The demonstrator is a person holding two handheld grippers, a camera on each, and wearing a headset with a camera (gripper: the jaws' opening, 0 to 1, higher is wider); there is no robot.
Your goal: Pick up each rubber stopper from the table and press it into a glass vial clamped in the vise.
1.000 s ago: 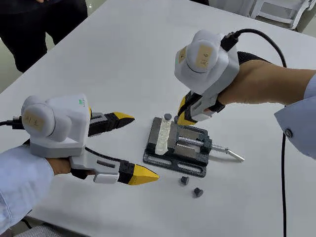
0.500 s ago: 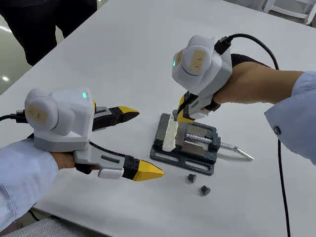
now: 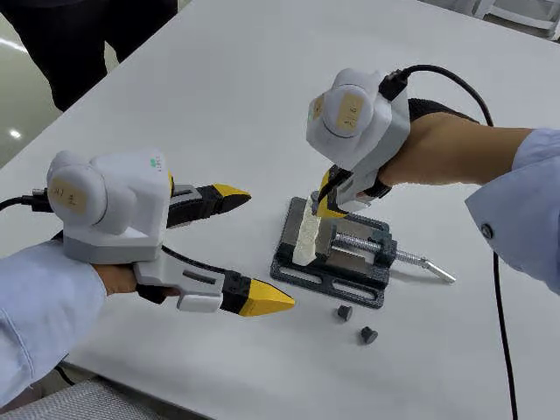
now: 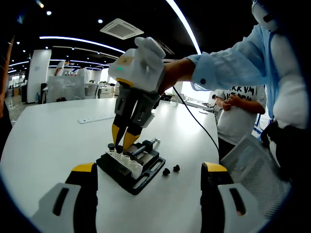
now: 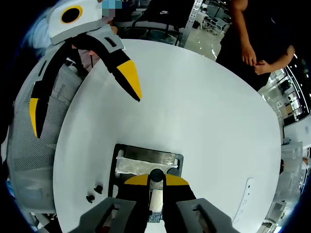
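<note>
Altogether two loose stoppers [image 3: 345,311] beside one vise [image 3: 325,279]

Change over one second: my right gripper [image 3: 325,207] has moved from just beside the far end of the vise [image 3: 328,280] to directly over the row of vials [image 3: 306,239]. It has also sunk lower, its tips pinching a stopper [image 5: 156,175].

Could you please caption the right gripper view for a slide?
Right gripper holds a stopper at the vials in the vise; two stoppers lie on the table.
</note>
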